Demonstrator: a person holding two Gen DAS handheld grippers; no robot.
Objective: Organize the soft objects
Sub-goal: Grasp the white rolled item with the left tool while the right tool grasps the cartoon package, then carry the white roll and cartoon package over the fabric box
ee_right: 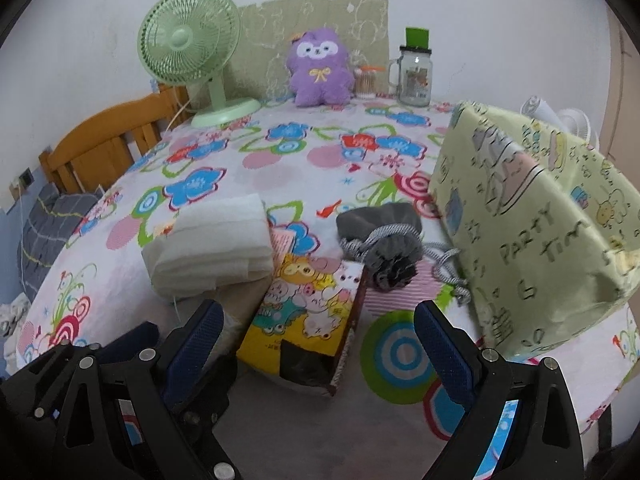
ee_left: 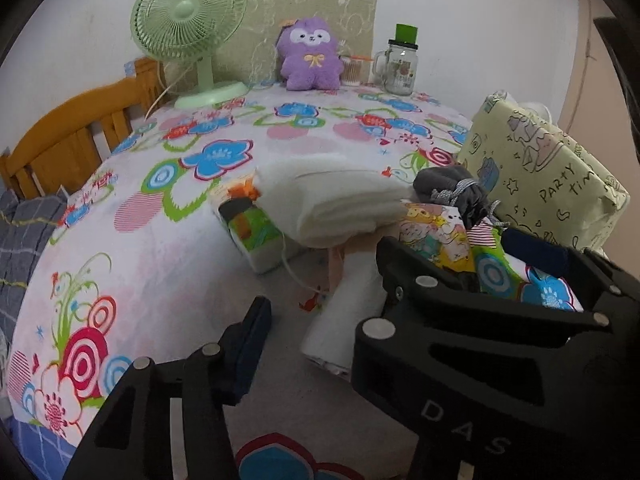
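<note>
My right gripper (ee_right: 320, 336) stands open astride a yellow cartoon tissue pack (ee_right: 308, 312), and neither blue pad touches it. A folded white towel (ee_right: 216, 240) lies left of the pack, with a grey drawstring pouch (ee_right: 384, 240) behind it to the right. In the left wrist view, my left gripper (ee_left: 320, 320) is low over the bed. Its left pad (ee_left: 248, 344) stands clear of a rolled white cloth (ee_left: 344, 320). Black gripper parts on the right hide its other finger. A purple plush (ee_left: 310, 56) sits against the far wall.
A pale green "PARTY TIME" wrapped box (ee_right: 540, 232) leans at the right. At the back stand a green fan (ee_right: 192, 48), a glass jar (ee_right: 416, 76) and a cotton swab tub (ee_right: 366, 82). A wooden bed frame (ee_left: 72, 136) borders the left. A second tissue pack (ee_left: 248, 228) lies under the towel.
</note>
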